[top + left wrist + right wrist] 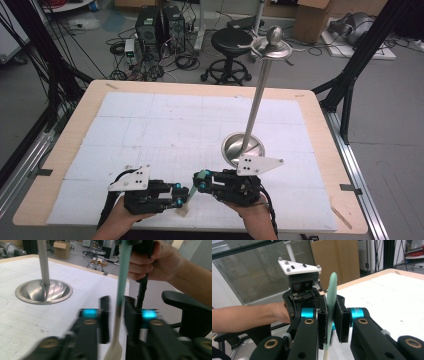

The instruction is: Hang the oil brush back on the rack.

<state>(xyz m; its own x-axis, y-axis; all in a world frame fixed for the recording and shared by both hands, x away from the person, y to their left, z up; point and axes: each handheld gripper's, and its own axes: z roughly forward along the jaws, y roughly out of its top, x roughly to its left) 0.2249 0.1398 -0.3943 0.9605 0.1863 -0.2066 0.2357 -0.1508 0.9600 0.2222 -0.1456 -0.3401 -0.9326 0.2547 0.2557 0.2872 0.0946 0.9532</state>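
A slim spatula (192, 191), teal on one stretch and cream at the other end, stands tilted over the table's front edge between my two grippers. My right gripper (197, 181) is shut on its teal part; in the right gripper view the pads (322, 322) press the teal blade (331, 295) from both sides. My left gripper (186, 196) faces the right one from the left. In the left gripper view the spatula (121, 285) runs between that gripper's blurred jaws (117, 315), against one jaw with a gap to the other.
A steel stand with a round dished base (243, 148) (43, 291), a tall pole and hooked top (274, 47) stands just behind the right gripper. The white gridded mat (165, 130) covers the wooden table. A stool and computer boxes sit on the floor beyond.
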